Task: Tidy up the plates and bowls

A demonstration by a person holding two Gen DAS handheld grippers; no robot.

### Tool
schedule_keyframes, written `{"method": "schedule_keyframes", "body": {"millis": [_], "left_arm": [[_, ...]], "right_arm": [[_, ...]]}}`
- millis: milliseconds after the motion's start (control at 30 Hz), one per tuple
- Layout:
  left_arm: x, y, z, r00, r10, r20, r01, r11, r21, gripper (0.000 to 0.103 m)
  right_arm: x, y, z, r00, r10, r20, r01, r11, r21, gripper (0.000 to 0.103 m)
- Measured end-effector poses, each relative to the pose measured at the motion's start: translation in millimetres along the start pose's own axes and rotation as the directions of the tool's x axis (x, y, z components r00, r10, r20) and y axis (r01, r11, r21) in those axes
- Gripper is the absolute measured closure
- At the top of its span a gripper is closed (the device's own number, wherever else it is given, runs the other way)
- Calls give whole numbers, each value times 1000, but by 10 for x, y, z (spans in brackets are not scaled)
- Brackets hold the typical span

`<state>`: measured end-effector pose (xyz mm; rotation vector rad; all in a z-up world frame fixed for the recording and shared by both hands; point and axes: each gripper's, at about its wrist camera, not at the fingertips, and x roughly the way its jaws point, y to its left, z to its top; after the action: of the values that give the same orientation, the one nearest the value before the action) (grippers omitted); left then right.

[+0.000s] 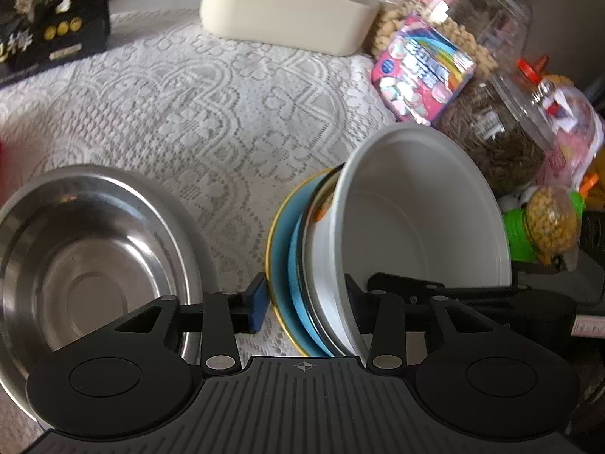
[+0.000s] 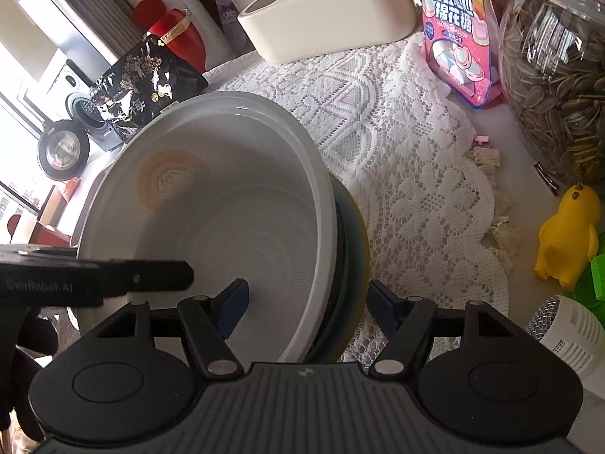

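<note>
i judge the white bowl (image 1: 416, 219) stiff, glazed and slippery, breakable if it drops, and the stack it tops heavy; the rim is the only place to take hold. it sits tilted on the blue plate (image 1: 281, 265), right of the steel bowl (image 1: 87, 249) on the lace surface (image 1: 211, 113). my left claw (image 1: 306, 302) is spread astride the stack's rims, its blue pad apart from the plate. my right claw (image 2: 302, 306) straddles the rims too; whether it pinches i cannot tell.

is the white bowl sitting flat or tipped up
Tipped up. In the left wrist view the white bowl stands on edge, its opening facing sideways, leaning against the blue plate behind it, beside the flat steel bowl.
</note>
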<state>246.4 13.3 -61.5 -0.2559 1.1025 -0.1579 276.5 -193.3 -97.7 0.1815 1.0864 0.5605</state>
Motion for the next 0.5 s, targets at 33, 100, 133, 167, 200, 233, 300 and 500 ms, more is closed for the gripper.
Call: {"method": "schedule_keyframes", "body": {"millis": [33, 100, 133, 167, 200, 233, 300, 500], "left_arm": [[2, -16, -1, 1000, -5, -2, 5, 1000, 5, 52], [6, -26, 4, 1000, -15, -4, 15, 1000, 6, 48], [4, -25, 4, 1000, -15, -4, 15, 1000, 5, 48], [6, -27, 7, 1000, -14, -5, 14, 1000, 2, 47], [8, -34, 5, 1000, -13, -4, 13, 1000, 0, 46], [11, -45, 6, 1000, -11, -4, 11, 1000, 2, 44], [22, -74, 7, 1000, -9, -4, 9, 1000, 8, 40], [48, -118, 18, 1000, 9, -2, -9, 1000, 21, 34]], "right_arm": [[4, -10, 2, 1000, 4, -3, -4, 1000, 7, 33], [12, -39, 7, 1000, 18, -9, -18, 999, 31, 33], [16, -53, 6, 1000, 24, -13, -24, 999, 42, 33], [18, -63, 7, 999, 29, -14, -28, 998, 49, 33], [18, -71, 7, 999, 31, -15, -30, 998, 54, 34], [18, -74, 9, 999, 30, -14, -29, 998, 56, 34], [17, -85, 15, 999, 33, -11, -32, 997, 64, 34], [29, -138, 32, 998, 59, -19, -57, 993, 105, 34]]}}
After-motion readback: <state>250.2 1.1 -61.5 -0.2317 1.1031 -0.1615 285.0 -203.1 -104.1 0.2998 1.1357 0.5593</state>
